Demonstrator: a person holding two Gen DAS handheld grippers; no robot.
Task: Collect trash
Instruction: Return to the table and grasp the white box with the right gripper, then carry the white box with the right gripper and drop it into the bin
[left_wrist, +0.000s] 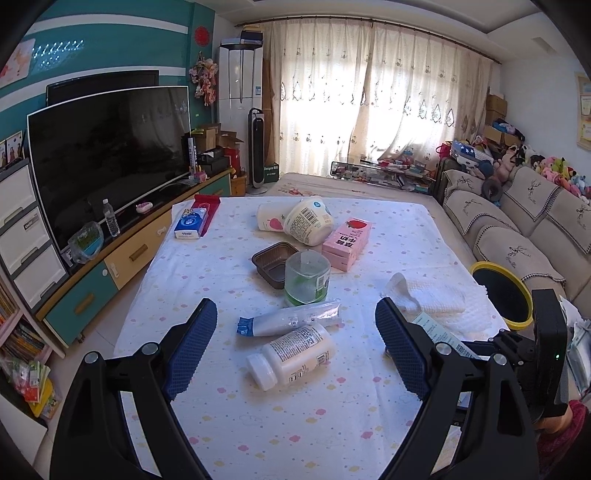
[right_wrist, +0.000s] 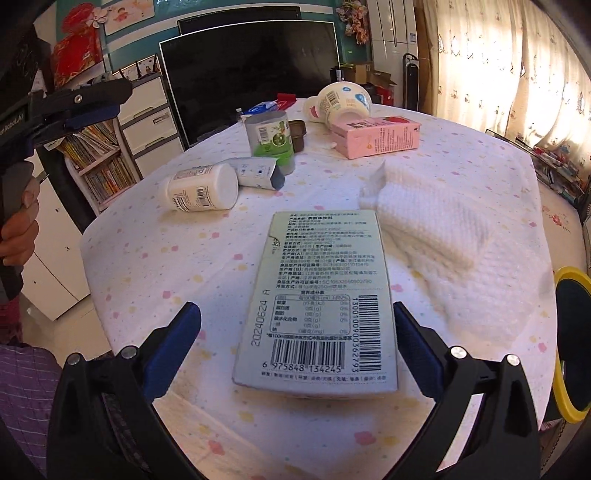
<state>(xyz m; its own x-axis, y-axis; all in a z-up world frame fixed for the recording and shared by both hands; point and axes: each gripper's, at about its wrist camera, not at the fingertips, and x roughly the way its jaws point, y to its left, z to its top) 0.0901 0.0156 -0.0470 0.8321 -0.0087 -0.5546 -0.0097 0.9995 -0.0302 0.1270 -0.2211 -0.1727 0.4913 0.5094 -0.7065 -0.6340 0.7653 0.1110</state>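
Two blue pads of the right gripper (right_wrist: 295, 350) flank the near end of a pale green box (right_wrist: 317, 306) lying flat on the tablecloth (right_wrist: 147, 280). The right pad looks to touch its edge while a gap shows at the left, so I cannot tell if it is clamped. The box's long axis runs straight away from the gripper, barcode end nearest, toward the white bottle (right_wrist: 201, 188). Gripped only at that near end, the far end could sag or the box twist free on the way to the yellow-rimmed bin (right_wrist: 572, 347) just off the table's right edge. The left gripper (left_wrist: 295, 347) hangs wide open above the same bottle, holding nothing.
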